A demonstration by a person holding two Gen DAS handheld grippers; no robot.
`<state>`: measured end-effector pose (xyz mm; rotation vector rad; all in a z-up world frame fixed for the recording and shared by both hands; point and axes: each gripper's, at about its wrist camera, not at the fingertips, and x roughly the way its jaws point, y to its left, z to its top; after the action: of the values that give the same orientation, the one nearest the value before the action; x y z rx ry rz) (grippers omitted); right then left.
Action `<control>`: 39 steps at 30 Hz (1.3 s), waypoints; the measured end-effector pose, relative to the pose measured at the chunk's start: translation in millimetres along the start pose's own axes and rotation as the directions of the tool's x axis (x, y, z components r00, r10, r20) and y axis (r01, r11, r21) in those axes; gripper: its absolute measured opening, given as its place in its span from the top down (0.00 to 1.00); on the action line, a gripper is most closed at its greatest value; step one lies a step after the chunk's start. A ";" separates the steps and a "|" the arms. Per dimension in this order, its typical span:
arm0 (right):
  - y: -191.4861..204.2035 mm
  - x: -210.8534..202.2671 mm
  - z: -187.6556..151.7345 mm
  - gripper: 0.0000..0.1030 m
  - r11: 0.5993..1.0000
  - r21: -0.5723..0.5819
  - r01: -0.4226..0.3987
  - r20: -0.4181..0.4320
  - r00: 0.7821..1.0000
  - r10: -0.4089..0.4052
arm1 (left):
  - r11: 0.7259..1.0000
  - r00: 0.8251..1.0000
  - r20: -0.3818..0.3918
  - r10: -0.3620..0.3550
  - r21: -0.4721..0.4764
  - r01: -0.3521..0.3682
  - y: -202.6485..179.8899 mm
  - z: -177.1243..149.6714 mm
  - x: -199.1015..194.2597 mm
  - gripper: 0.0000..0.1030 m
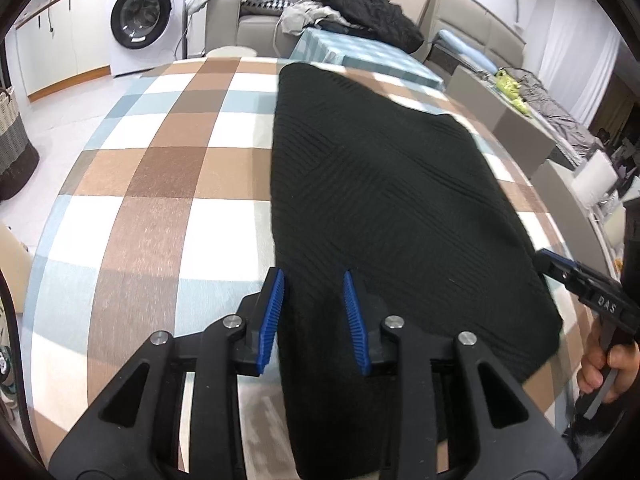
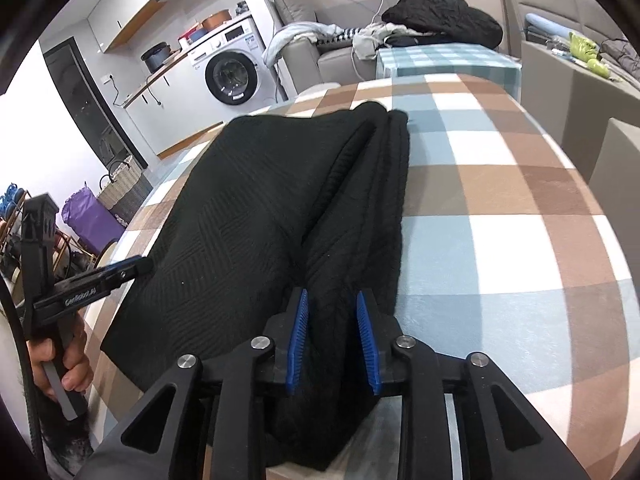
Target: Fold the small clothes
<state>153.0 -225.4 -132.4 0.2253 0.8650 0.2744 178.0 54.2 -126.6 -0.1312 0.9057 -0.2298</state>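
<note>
A black ribbed knit garment point(image 1: 380, 184) lies flat on the checked tablecloth point(image 1: 160, 168), folded lengthwise into a long strip. In the right wrist view its right side point(image 2: 360, 200) shows stacked folded layers. My left gripper point(image 1: 314, 276) hovers over the garment's near left edge, blue pads apart, the cloth lying flat beneath them. My right gripper point(image 2: 332, 294) stands over the near right edge with a hump of cloth between its separated pads, which do not press on it. Each view shows the other gripper at the garment's side, held by a hand point(image 2: 60, 368).
Checked tablecloth spreads to both sides of the garment. Behind it stand a smaller blue-checked table point(image 1: 360, 56), a sofa with a pile of dark clothes point(image 1: 368, 12), and a washing machine point(image 1: 144, 20). Grey chairs point(image 1: 520, 132) line the right side, a woven basket point(image 1: 12, 136) the left.
</note>
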 end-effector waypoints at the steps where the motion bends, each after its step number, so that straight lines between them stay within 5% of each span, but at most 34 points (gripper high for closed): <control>1: -0.7 -3.4 -0.4 0.64 1.000 -0.002 0.002 0.010 1.000 -0.002 | 1.000 1.000 0.014 -0.003 0.006 0.003 -2.0 -3.6 -5.8 0.62; 4: 1.8 -16.9 -3.7 0.58 0.999 -0.037 0.010 0.049 0.999 -0.008 | 1.000 0.997 0.077 -0.011 0.020 0.010 -6.5 -13.0 -23.5 0.43; 11: 12.8 -47.8 -12.3 0.09 0.992 -0.123 0.015 0.140 0.990 0.002 | 0.997 0.972 0.233 -0.027 0.081 0.008 -21.1 -32.6 -67.7 0.17; 14: 16.3 -61.7 -17.8 0.01 0.989 -0.144 0.014 0.194 0.981 0.014 | 0.993 0.960 0.279 -0.016 0.116 -0.017 -30.0 -41.3 -80.6 0.03; 22: 19.2 -74.7 -31.6 0.00 0.983 -0.183 -0.004 0.254 0.966 0.052 | 0.982 0.931 0.365 -0.004 0.178 -0.066 -49.5 -65.2 -100.4 0.01; 39: 22.4 -79.3 -53.2 0.00 0.975 -0.222 0.004 0.369 0.926 0.080 | 0.988 0.923 0.383 -0.030 0.152 -0.031 -44.8 -74.3 -92.7 0.01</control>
<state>59.6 -225.8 -102.3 0.0838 0.4445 0.3477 57.7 33.0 -92.0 -0.0282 0.4925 -0.2629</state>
